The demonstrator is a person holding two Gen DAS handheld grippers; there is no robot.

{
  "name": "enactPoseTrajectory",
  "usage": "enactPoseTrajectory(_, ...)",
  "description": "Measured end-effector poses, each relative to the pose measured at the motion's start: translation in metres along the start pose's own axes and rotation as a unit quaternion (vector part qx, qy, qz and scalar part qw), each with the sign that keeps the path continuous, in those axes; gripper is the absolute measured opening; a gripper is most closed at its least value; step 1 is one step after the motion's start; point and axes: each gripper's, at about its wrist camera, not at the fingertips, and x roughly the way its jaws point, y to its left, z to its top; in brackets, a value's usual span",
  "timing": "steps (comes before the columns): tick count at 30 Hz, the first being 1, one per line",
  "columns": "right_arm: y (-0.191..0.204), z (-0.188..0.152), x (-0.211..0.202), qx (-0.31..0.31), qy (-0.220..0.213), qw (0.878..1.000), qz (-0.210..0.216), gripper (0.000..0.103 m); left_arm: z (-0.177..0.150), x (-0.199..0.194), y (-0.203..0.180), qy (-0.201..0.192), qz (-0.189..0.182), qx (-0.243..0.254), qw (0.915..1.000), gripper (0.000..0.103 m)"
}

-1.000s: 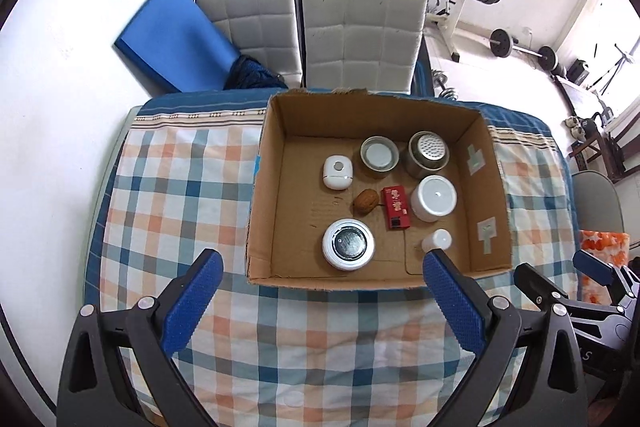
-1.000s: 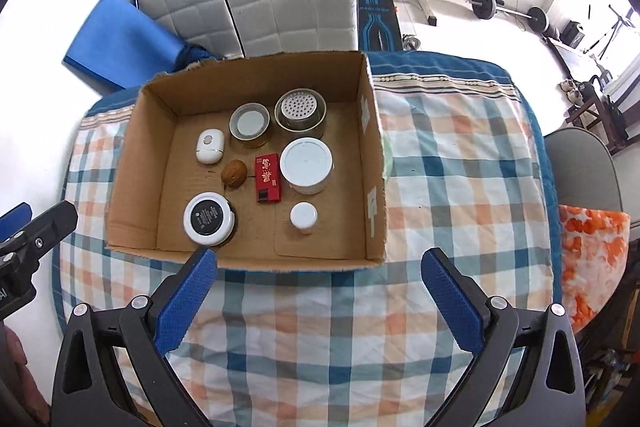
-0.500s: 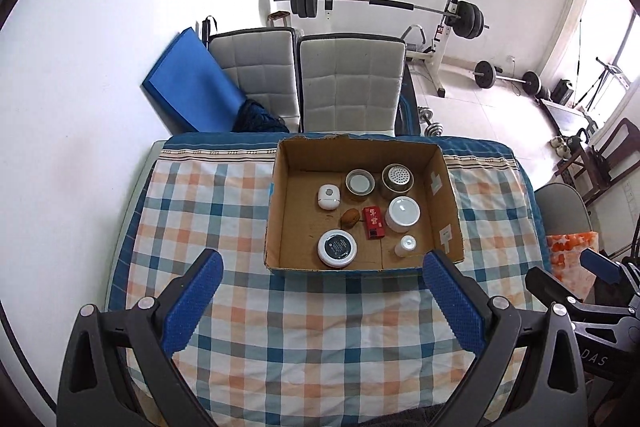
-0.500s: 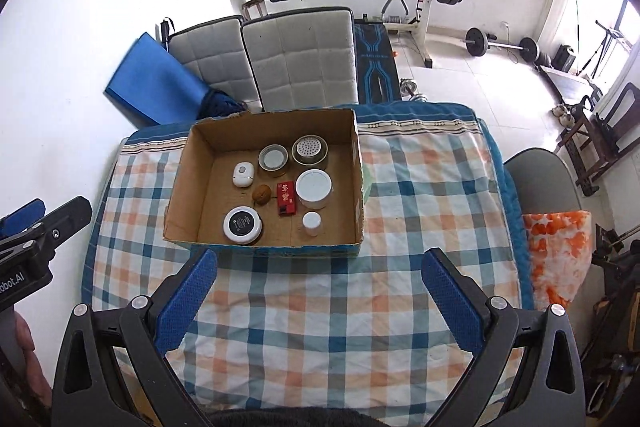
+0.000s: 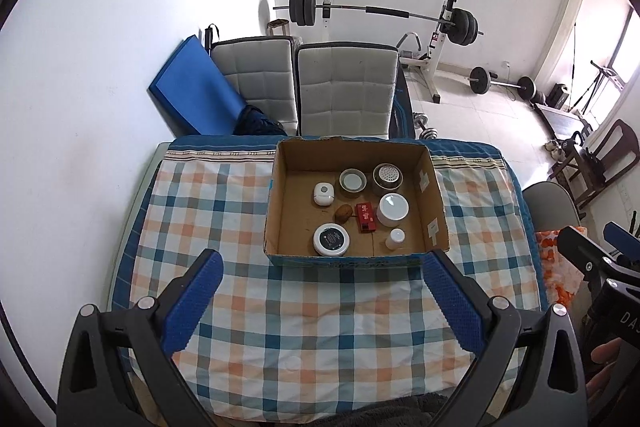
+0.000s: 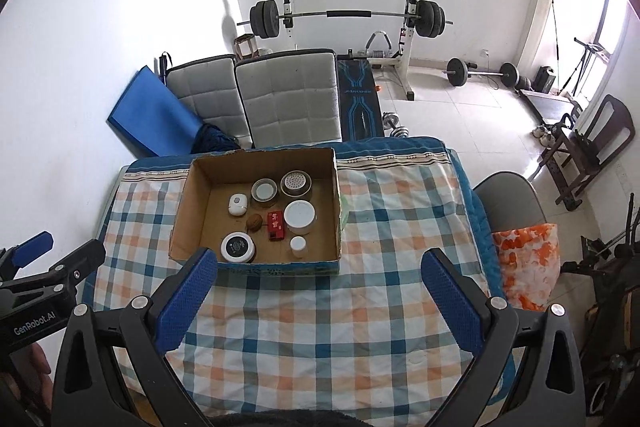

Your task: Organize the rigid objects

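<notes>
An open cardboard box (image 5: 433,199) (image 6: 188,203) stands on the checked tablecloth (image 5: 312,323) (image 6: 320,323). Inside are a black-topped white jar (image 5: 331,239) (image 6: 237,247), a white device (image 5: 323,193), a brown nut (image 5: 343,213), a red box (image 5: 366,217) (image 6: 275,225), a white-lidded jar (image 5: 392,209) (image 6: 300,215), a small white bottle (image 5: 395,238), a round tin (image 5: 353,181) and a perforated metal tin (image 5: 387,175). My left gripper (image 5: 322,291) and right gripper (image 6: 320,289) are open and empty, high above the table's near side.
Two grey padded chairs (image 5: 344,87) and a blue mat (image 5: 192,91) stand behind the table. A barbell rack (image 6: 348,15) and weights are farther back. A grey chair with an orange cloth (image 6: 524,263) is at the right.
Both grippers have risen and pulled back from the box; the box looks smaller and more of the room shows. Both stay open and empty.
</notes>
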Motion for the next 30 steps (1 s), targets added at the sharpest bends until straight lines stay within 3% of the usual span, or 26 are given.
enactPoseTrajectory(30,-0.011,-0.005,-0.001,0.006,-0.002,1.0,-0.031,0.103,0.008,-0.009,-0.01,-0.012,-0.005,0.009,0.9999,0.103)
